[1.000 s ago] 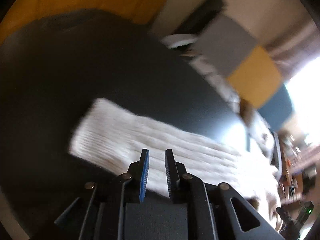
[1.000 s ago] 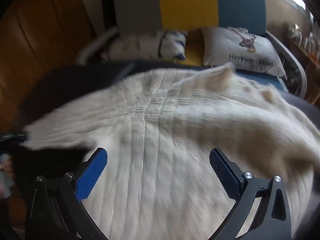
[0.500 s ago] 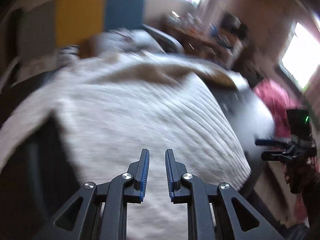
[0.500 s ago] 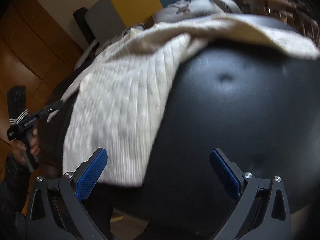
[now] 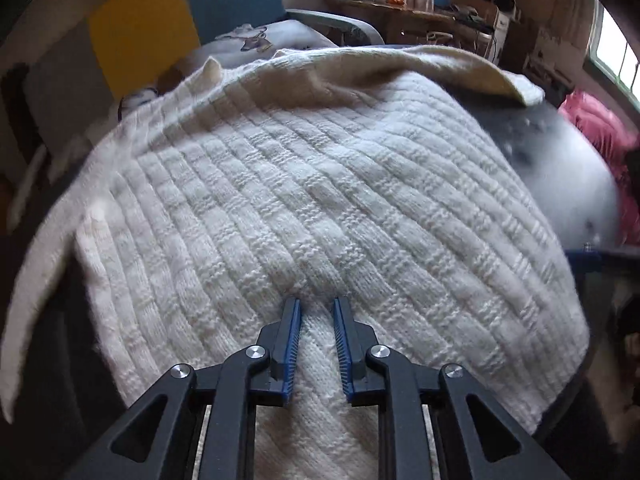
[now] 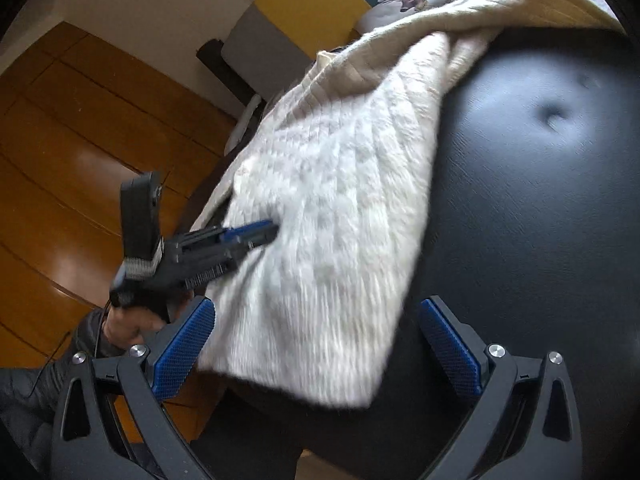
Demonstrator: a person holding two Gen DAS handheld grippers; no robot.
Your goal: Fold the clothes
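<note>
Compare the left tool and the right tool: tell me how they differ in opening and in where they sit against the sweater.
The left tool has its fingers nearly together, a narrow gap showing; the right tool is spread wide open. The left tool sits against the knit body of the white sweater; the right tool frames the sweater's lower edge and holds nothing. Both have black frames and blue ribbed pads.

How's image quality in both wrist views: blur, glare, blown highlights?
Left wrist: sweater knit sharp at centre, smeared toward the left edge; window at right blown out; strong fisheye bowing. Right wrist: sweater motion-blurred, wood floor glossy with glare, a soft highlight on the black cushion.
</note>
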